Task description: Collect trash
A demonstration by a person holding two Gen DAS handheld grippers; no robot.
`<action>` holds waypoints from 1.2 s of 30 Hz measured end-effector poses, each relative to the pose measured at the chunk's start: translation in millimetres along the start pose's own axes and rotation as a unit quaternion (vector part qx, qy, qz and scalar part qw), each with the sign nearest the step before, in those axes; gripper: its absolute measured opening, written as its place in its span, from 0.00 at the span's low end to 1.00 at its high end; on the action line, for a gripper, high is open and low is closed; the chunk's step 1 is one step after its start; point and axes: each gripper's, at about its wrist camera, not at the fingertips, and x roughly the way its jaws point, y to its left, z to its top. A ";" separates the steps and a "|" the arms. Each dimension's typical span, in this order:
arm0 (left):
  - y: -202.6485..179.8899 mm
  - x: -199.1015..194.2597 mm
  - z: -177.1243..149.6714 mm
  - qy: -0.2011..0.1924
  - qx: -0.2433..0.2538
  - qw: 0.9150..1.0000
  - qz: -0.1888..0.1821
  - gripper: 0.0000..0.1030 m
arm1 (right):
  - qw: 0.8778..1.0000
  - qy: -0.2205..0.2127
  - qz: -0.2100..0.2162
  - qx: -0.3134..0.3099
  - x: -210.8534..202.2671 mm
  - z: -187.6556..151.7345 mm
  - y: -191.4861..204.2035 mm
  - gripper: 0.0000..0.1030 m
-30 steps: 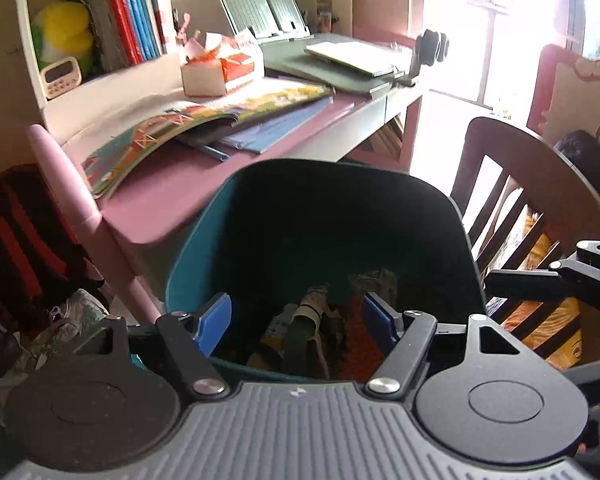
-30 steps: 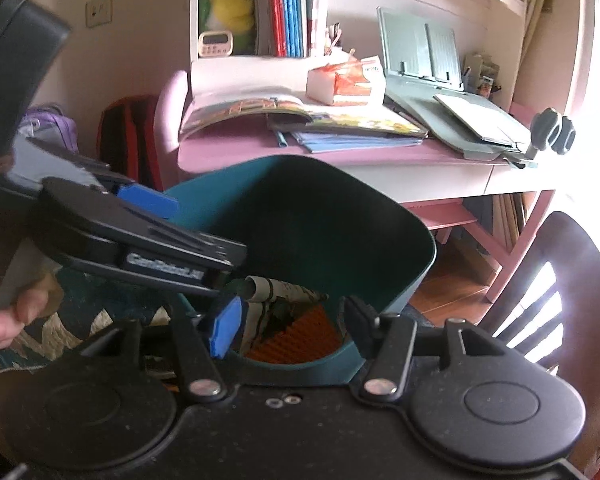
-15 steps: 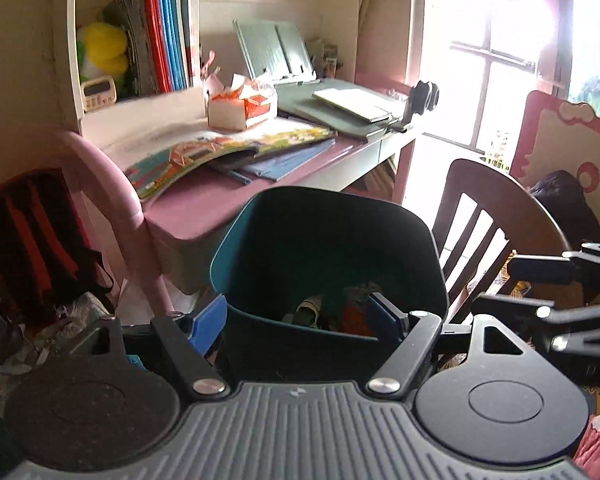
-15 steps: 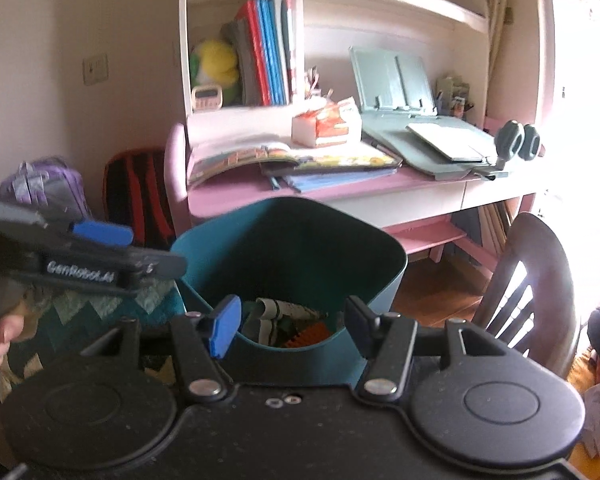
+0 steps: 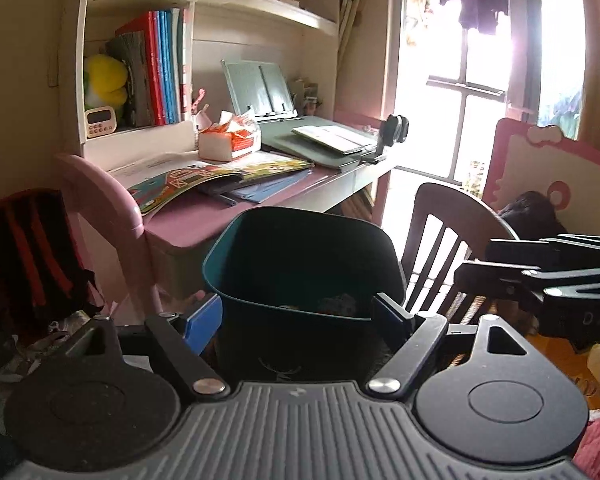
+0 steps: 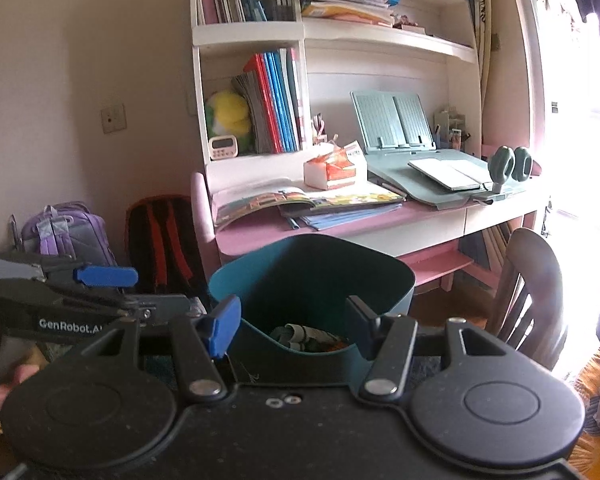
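Teal plastic fills less of both views than a second ago: the bin (image 5: 300, 264) then crowded the frames with its crumpled trash (image 6: 308, 336) plain to see, and now it sits smaller and lower, with more shelf and window showing above it. In the left view the trash has nearly sunk behind the near rim.

Both claws have drawn back and tipped up a little. The left claw (image 5: 300, 320) points slightly down at the bin, its jaws spread wide to either side of the bin's near wall without pressing it; they have just been opening, with nothing gripped between them. The right claw (image 6: 294, 326) points the same way, jaws apart and empty, the bin's near rim seen between its blue pad and dark pad. Each claw shows at the edge of the other's view, the left one with a few of the person's fingers (image 6: 8, 384) under it.

Beyond the bin stands a pink desk (image 6: 260, 240) with an open picture book (image 6: 300, 200), a tissue box (image 6: 334, 170) and a grey book stand (image 6: 392, 124). To the right of the claws is a dark wooden chair (image 6: 528, 280); to their left, a red-and-black backpack (image 6: 160, 236) and a purple one (image 6: 64, 228) against the wall.
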 end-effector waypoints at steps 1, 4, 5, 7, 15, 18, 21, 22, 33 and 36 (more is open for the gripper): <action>-0.6 -2.0 -1.4 -0.001 -0.001 1.000 -0.002 0.79 | 1.000 -0.002 -0.001 0.000 -1.9 -0.7 0.8 0.56; -1.0 -6.8 -6.2 -0.005 -0.004 1.000 -0.009 0.82 | 1.000 -0.008 -0.005 -0.002 -6.7 -3.4 3.5 0.56; -0.5 -7.6 -7.6 -0.006 -0.007 1.000 -0.011 0.87 | 1.000 -0.009 -0.007 -0.004 -7.7 -4.1 4.5 0.56; 1.6 -9.0 -10.5 -0.011 -0.012 1.000 -0.011 0.95 | 1.000 -0.012 -0.011 -0.007 -9.7 -5.7 6.0 0.56; 6.4 -9.8 -18.6 -0.025 -0.025 0.999 -0.011 0.97 | 1.000 -0.006 -0.008 -0.001 -7.2 -7.4 8.7 0.56; 6.2 -11.3 -20.9 -0.033 -0.024 0.999 -0.010 0.97 | 1.000 -0.005 -0.007 -0.006 -3.3 -8.3 8.8 0.56; 5.9 -13.4 -21.6 -0.040 -0.023 0.999 -0.013 0.97 | 1.000 -0.003 -0.003 -0.006 -0.5 -10.2 8.4 0.56; 5.8 -13.8 -21.7 -0.041 -0.021 0.999 -0.013 0.97 | 1.000 -0.003 -0.002 -0.004 0.3 -10.4 8.2 0.56; 0.6 -14.2 -19.4 -0.050 -0.016 0.999 -0.011 0.97 | 1.000 -0.007 -0.001 -0.005 0.4 -12.8 7.5 0.56; -0.4 -14.4 -19.6 -0.052 -0.015 0.998 -0.010 0.97 | 1.000 -0.009 -0.002 -0.004 -0.3 -12.7 7.1 0.56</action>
